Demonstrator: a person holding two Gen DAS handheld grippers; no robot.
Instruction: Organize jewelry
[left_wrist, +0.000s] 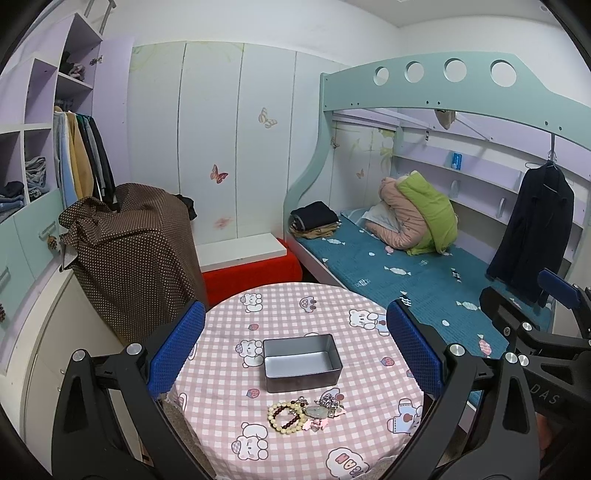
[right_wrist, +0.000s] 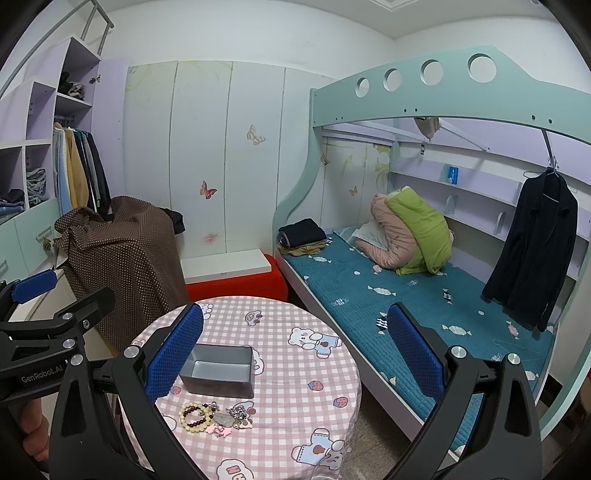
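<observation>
An empty grey metal tin (left_wrist: 302, 361) (right_wrist: 220, 370) sits on a round table covered by a pink checked cloth (left_wrist: 229, 373) (right_wrist: 295, 373). Just in front of the tin lies a small heap of jewelry (left_wrist: 304, 412) (right_wrist: 216, 417): a cream bead bracelet (left_wrist: 283, 419), a dark red bead bracelet, a pale green pendant (left_wrist: 317, 411) and silver and pink charms. My left gripper (left_wrist: 295, 347) is open above the table, the tin between its blue pads. My right gripper (right_wrist: 295, 343) is open too, over the table's right side. Neither holds anything.
A bunk bed (left_wrist: 424, 280) with a teal mattress stands close on the right, a dark coat (right_wrist: 532, 251) hanging from it. A brown dotted cover (left_wrist: 136, 254) drapes something left of the table, a red stool (left_wrist: 251, 277) behind. Wardrobe shelves line the left wall.
</observation>
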